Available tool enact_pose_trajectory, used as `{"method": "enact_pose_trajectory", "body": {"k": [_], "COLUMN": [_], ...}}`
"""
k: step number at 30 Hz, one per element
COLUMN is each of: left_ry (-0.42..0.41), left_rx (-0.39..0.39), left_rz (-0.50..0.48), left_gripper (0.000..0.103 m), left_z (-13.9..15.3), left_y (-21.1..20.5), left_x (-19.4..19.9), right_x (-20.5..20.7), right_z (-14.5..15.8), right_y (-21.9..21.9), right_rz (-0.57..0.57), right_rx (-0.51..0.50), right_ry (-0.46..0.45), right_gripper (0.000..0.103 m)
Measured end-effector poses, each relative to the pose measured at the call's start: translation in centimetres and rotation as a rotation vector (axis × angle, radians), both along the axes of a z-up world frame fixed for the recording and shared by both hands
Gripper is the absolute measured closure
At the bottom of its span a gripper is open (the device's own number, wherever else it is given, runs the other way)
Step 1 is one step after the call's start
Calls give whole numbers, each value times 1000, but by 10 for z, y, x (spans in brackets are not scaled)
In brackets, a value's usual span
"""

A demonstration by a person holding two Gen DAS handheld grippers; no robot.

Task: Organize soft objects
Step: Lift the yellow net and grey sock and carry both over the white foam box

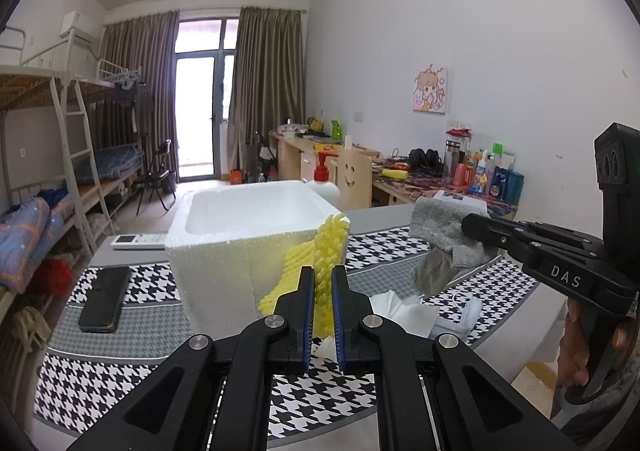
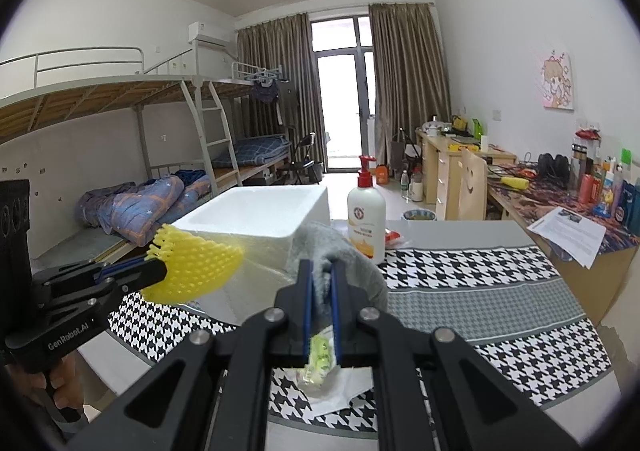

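My left gripper [image 1: 322, 276] is shut on a yellow bristly silicone pad [image 1: 316, 255], held up in front of the white foam box [image 1: 256, 227]. From the right wrist view the same pad [image 2: 196, 271] sticks out of the left gripper [image 2: 158, 271] beside the box [image 2: 260, 219]. My right gripper [image 2: 322, 271] is shut on a grey fluffy cloth [image 2: 344, 251], which hangs above the checked table mat [image 2: 480, 283]. In the left wrist view that cloth [image 1: 444, 231] droops from the right gripper [image 1: 468, 223].
A lotion pump bottle [image 2: 366, 219] stands behind the box. A black phone [image 1: 105, 299] and a white remote [image 1: 138, 240] lie left of it. White tissue paper [image 1: 404, 311] and a small wrapped packet [image 2: 318, 363] lie on the mat near me. Papers [image 2: 568, 235] rest at far right.
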State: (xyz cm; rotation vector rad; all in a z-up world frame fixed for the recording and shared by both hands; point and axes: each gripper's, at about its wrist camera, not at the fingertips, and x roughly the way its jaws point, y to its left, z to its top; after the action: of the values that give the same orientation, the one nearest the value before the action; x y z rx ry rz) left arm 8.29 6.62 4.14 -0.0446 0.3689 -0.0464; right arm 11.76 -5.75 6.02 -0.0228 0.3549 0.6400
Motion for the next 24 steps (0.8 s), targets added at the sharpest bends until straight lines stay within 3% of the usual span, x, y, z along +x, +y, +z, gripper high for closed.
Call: {"method": "enact_pose_trajectory", "body": {"k": [24], "left_ry": [-57], "left_rx": [37], "left_rz": [142], "left_gripper": [94], "left_z": [16], "left_y": [22], "left_x": [-47], "right_x": [-24], "right_z": [12], "right_y": [35], "right_rz": [176], "right_rx": [11], "right_ry": [-44], "right_gripper": [92]}}
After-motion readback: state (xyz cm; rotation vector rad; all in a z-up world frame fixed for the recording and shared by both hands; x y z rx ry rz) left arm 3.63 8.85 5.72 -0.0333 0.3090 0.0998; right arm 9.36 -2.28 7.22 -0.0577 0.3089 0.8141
